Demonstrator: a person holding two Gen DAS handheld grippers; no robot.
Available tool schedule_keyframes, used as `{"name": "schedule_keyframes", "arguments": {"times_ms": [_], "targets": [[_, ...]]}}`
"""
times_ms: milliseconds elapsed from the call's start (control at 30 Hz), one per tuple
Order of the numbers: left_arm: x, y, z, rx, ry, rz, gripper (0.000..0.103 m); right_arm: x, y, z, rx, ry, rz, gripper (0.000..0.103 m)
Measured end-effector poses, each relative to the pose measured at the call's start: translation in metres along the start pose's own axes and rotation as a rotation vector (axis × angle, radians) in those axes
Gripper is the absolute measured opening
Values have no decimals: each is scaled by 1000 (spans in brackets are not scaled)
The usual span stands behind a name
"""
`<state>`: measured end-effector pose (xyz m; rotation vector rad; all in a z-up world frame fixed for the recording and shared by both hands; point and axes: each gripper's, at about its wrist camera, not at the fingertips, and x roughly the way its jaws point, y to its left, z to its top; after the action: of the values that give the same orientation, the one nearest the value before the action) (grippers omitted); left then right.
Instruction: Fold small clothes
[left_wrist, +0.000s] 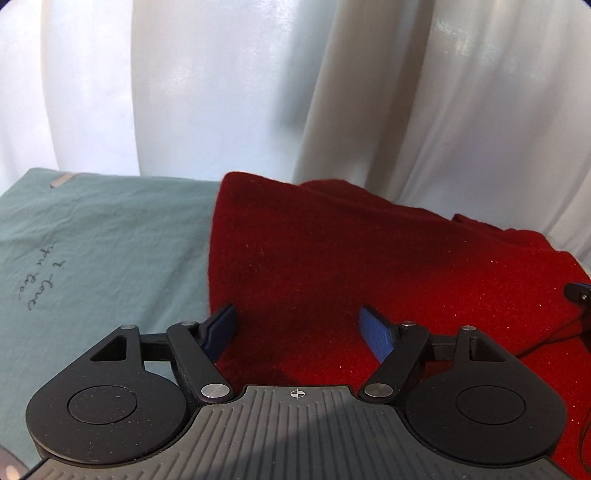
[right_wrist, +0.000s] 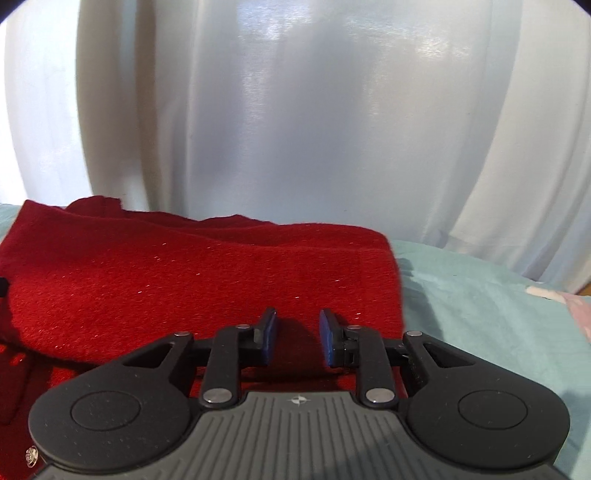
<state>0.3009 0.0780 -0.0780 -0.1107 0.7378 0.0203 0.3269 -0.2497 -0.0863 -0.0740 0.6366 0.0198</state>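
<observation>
A red fuzzy garment (left_wrist: 351, 258) lies folded on a teal sheet (left_wrist: 103, 240), its left fold edge rounded and its far edge rumpled. My left gripper (left_wrist: 297, 330) hovers over its near left part with the blue pads (left_wrist: 375, 338) wide apart and nothing between them. In the right wrist view the same red garment (right_wrist: 184, 280) fills the left and middle. My right gripper (right_wrist: 298, 336) sits over its near right part, a narrow gap between its pads (right_wrist: 269, 334). I see no cloth pinched in that gap, only red fabric beyond it.
A white curtain (left_wrist: 258, 92) hangs close behind the bed. The teal sheet (right_wrist: 480, 314) carries dark handwriting (left_wrist: 42, 284). A black cable (left_wrist: 546, 339) runs over the garment's right side. A pale pink cloth (right_wrist: 578, 308) shows at the far right edge.
</observation>
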Motion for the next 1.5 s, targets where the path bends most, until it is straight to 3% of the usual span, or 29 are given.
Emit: {"name": "schedule_keyframes", "arguments": {"times_ms": [67, 133, 233, 267, 367, 433, 500, 533, 667, 800, 900, 1000, 1067, 1133, 1200, 1267, 1367, 1500], "targets": [[-21, 2, -7, 1, -7, -16, 80, -22, -13, -1, 67, -60, 21, 21], [-42, 3, -19, -1, -10, -35, 86, -55, -25, -6, 146, -144, 100, 29], [-72, 4, -42, -14, 14, -44, 86, -99, -46, -14, 319, -218, 301, 50], [-81, 5, -51, -25, 31, -46, 87, -112, -55, -18, 409, -233, 415, 51], [-108, 8, -77, -45, 89, -56, 88, -140, -73, -34, 614, -222, 734, 59], [-125, 10, -93, -43, 132, -45, 88, -158, -77, -44, 648, -174, 899, 63], [-144, 15, -110, -34, 174, -16, 88, -177, -80, -56, 608, -86, 970, 67], [-153, 18, -118, -33, 192, -5, 88, -188, -81, -62, 559, -50, 945, 68], [-185, 34, -150, -68, 266, 42, 88, -230, -91, -98, 318, 125, 691, 69], [-203, 47, -174, -142, 313, 36, 87, -253, -120, -131, 286, 216, 473, 68], [-208, 54, -181, -215, 316, -10, 79, -247, -142, -148, 282, 254, 324, 63], [-209, 56, -180, -255, 325, -45, 69, -234, -153, -163, 302, 306, 313, 51], [-211, 59, -183, -270, 324, -44, 62, -227, -153, -169, 274, 327, 309, 49], [-214, 63, -184, -266, 326, -34, 46, -224, -153, -173, 261, 341, 328, 49], [-215, 67, -184, -266, 343, -38, 38, -222, -155, -176, 262, 356, 351, 49], [-214, 71, -183, -275, 359, -44, 37, -217, -158, -178, 270, 370, 366, 49], [-211, 75, -180, -290, 373, -48, 49, -213, -163, -178, 299, 372, 393, 49], [-205, 75, -176, -287, 380, -109, 52, -208, -166, -176, 313, 375, 411, 49]]}}
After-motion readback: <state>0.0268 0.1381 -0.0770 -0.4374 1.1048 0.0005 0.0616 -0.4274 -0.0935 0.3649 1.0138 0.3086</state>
